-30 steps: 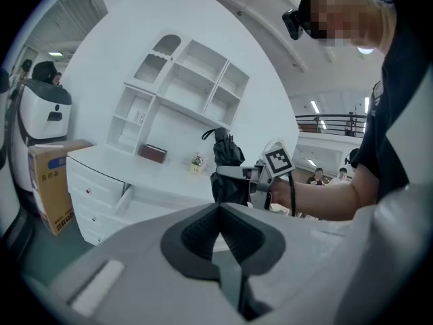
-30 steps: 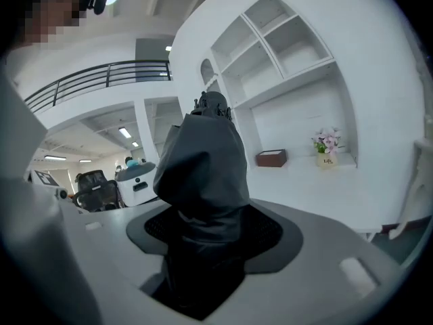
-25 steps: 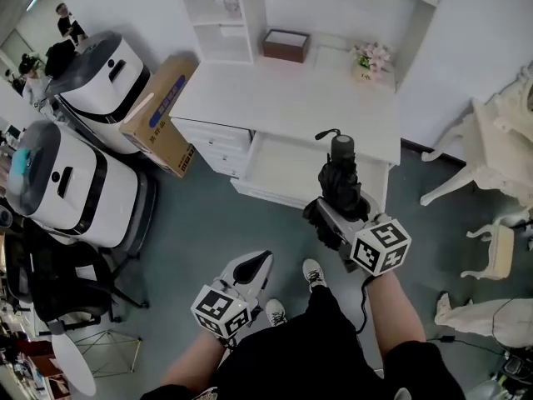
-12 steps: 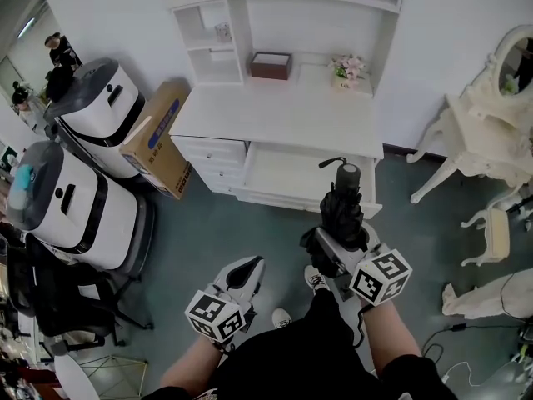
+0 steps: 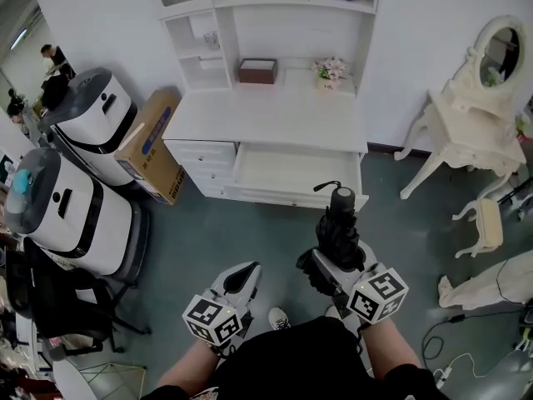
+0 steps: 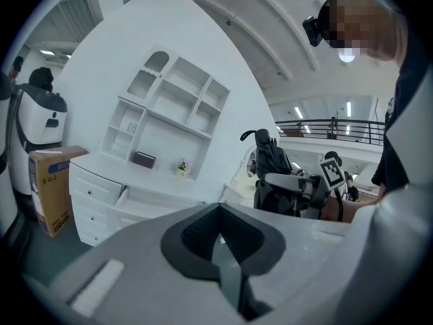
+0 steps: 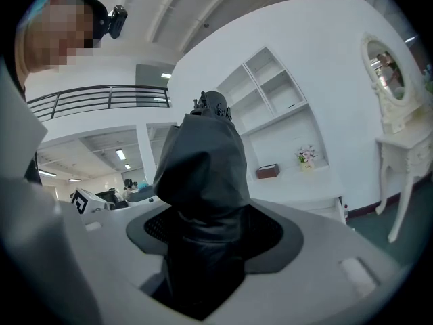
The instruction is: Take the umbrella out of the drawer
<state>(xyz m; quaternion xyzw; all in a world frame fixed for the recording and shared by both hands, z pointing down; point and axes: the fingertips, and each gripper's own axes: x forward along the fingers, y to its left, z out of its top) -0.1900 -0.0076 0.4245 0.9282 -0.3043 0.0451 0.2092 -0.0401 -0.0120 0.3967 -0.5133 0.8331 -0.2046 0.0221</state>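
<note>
My right claw (image 5: pixel 331 263) is clamped on the folded black umbrella (image 5: pixel 340 227), its handle end pointing away toward the open drawer (image 5: pixel 291 172), well apart. My left claw (image 5: pixel 245 273) is closed and empty.

The umbrella (image 5: pixel 337 233) is black. The desk (image 5: pixel 275 117) and its drawer (image 5: pixel 291 169) are white, and the floor (image 5: pixel 225 232) is dark grey-green. The cardboard box (image 5: pixel 136 155) is brown with a blue label (image 5: pixel 152 132). The flowers (image 5: pixel 331 67) are pink.
</note>
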